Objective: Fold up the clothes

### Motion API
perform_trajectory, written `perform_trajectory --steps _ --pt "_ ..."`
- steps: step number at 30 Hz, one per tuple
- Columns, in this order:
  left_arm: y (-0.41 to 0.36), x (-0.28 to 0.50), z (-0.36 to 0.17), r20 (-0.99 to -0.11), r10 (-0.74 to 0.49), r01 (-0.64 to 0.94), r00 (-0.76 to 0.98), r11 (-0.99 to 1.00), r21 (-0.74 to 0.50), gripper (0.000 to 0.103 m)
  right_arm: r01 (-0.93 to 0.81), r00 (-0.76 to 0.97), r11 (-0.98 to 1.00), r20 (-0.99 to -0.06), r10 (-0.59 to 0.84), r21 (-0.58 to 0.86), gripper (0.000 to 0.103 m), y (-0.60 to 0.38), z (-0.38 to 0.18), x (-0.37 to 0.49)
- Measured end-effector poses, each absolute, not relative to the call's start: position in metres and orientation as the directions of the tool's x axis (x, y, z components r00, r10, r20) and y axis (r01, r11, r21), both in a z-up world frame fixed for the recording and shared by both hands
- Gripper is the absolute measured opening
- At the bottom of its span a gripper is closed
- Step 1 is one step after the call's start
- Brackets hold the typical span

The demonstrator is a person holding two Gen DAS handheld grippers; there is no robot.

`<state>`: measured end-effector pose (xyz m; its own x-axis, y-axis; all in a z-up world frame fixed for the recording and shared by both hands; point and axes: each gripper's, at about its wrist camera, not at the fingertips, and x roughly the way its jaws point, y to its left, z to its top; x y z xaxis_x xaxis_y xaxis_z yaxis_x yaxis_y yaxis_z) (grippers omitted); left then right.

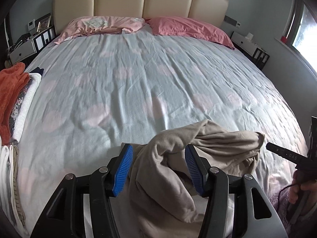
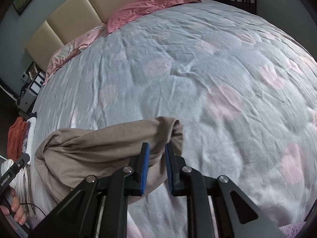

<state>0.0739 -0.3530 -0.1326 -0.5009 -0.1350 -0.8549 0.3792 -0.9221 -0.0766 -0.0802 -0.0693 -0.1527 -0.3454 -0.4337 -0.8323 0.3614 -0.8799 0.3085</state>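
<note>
Jaws: left gripper (image 1: 158, 168) wide, right gripper (image 2: 157, 166) narrow, both astride beige garment (image 1: 178, 158) | bunched crosswise on bed (image 1: 138, 79)

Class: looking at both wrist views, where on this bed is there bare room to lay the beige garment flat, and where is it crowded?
Free: the wide middle of the bedspread, bordered by the pink pillows at the headboard and the beige garment at the near edge. Crowded: the left edge, lined with folded stacks, and the near edge, where both grippers work the garment.
</note>
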Motion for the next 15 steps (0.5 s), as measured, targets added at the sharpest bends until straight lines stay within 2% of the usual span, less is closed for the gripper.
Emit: perform_trajectory --steps 4,8,11,15 --pt "-0.341 0.078 -0.124 -0.846 -0.106 0.345 -0.522 -0.934 -0.096 0.056 0.463 -0.216 -0.797 -0.823 -0.525 0.388 0.016 -0.094 -0.159 -0.057" --pt "-0.331 0.08 -0.144 -0.899 -0.146 0.378 -0.412 -0.926 -0.023 0.056 0.54 -0.087 -0.72 -0.822 -0.563 0.436 0.016 -0.12 -0.17 -0.027" --pt "-0.335 0.084 -0.155 -0.924 -0.098 0.397 -0.37 -0.916 -0.062 0.056 0.607 -0.032 -0.658 -0.813 -0.581 0.446 0.016 -0.138 -0.17 -0.007" --pt "-0.33 0.083 -0.165 -0.94 0.008 0.366 -0.342 -0.92 -0.141 0.056 0.614 0.03 -0.613 -0.791 -0.612 0.497 0.029 -0.153 -0.177 0.001"
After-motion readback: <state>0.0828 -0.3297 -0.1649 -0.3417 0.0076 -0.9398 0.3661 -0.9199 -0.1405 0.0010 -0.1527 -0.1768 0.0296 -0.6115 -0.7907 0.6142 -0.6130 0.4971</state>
